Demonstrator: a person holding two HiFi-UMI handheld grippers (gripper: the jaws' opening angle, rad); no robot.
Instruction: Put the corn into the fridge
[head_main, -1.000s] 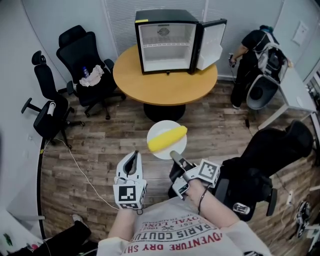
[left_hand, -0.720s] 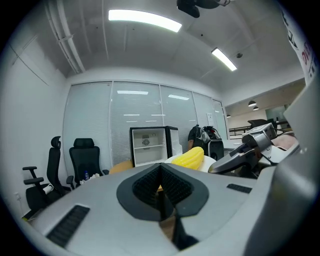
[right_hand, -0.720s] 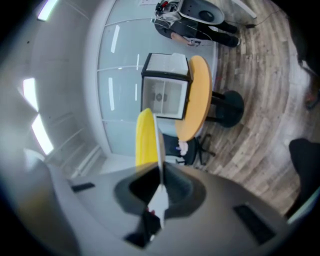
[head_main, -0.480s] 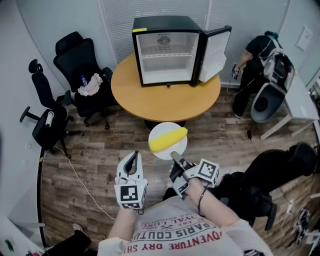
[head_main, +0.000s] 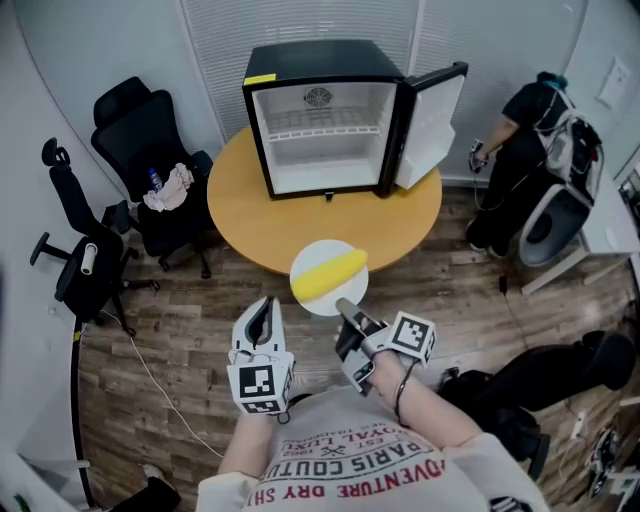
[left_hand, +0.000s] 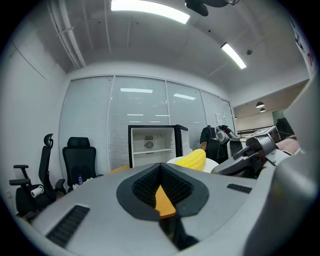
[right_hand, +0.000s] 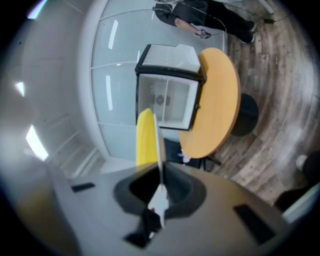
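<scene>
A yellow corn cob lies on a round white plate, held level above the wood floor just short of the table. My right gripper is shut on the plate's near rim; in the right gripper view the plate shows edge-on between the jaws, with the corn beside it. My left gripper is shut and holds nothing, a little left of the plate. The black mini fridge stands on the round wooden table, door swung open to the right, white shelves bare. The left gripper view shows the fridge and corn ahead.
Two black office chairs stand left of the table, one with a cloth and a bottle on its seat. A person bends over by a grey chair at the back right. A white cable trails over the floor on the left.
Both grippers and the plate with the corn have moved forward toward the table. The fridge and table now appear closer and lower in the head view.
</scene>
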